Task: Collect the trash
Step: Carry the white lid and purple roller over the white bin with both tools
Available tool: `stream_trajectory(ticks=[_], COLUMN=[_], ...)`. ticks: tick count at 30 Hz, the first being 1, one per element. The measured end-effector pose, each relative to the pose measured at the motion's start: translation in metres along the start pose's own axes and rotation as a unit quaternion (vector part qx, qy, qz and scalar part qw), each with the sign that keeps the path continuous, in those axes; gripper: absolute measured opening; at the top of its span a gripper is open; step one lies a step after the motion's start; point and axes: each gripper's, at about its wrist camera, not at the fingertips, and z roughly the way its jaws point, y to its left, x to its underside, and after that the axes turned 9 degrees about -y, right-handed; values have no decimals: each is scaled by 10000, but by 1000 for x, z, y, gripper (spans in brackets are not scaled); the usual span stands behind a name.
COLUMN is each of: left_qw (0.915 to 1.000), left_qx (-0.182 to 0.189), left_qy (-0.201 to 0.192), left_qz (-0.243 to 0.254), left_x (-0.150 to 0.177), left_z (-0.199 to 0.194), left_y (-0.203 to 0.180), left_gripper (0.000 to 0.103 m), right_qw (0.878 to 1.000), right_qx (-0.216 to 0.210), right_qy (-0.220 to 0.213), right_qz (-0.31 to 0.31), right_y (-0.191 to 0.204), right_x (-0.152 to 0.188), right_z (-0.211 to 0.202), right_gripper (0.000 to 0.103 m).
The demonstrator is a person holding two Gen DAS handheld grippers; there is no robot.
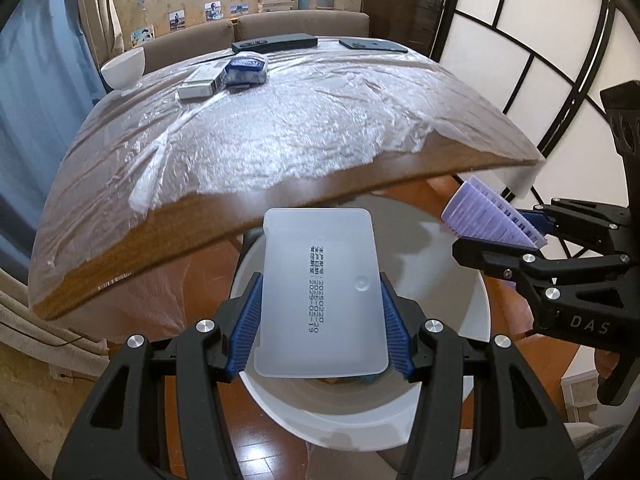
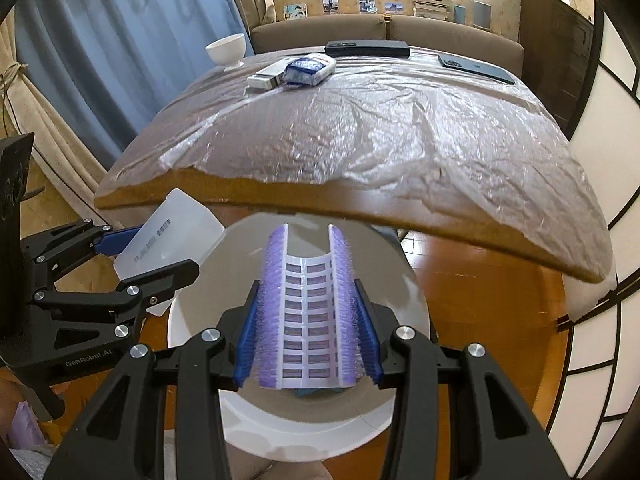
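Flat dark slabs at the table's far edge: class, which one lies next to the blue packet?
The long dark slab behind the blue packet; the other dark slab lies apart, toward the right corner, angled.

My left gripper [image 1: 320, 312] clamps a frosted white plastic tray [image 1: 320, 292] by its two long edges, holding it above the white bin [image 1: 476, 312] that stands on the floor just below the bench [image 1: 224, 204] edge. To the right, my right gripper [image 1: 516, 232] pinches a purple-and-white sheet [image 1: 492, 216] over the same bin. Far back on the plastic-covered bench sit a white bowl [image 1: 124, 66], a white box [image 1: 200, 84] and a blue packet [image 1: 245, 69].
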Motion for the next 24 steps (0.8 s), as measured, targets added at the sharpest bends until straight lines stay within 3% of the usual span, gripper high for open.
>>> stream_trajectory(ticks=[24], left_qw=[9985], left_qx=[-87], left_qy=[499], left_qz=[193], left_x=[37], left_z=[33], left_y=[-13], left_gripper=[56], right_qw=[9993], right_qx=[126], right_qy=[366], right_qz=[-19], right_y=[-1], right_x=[22], right_z=[26], right_gripper=[42])
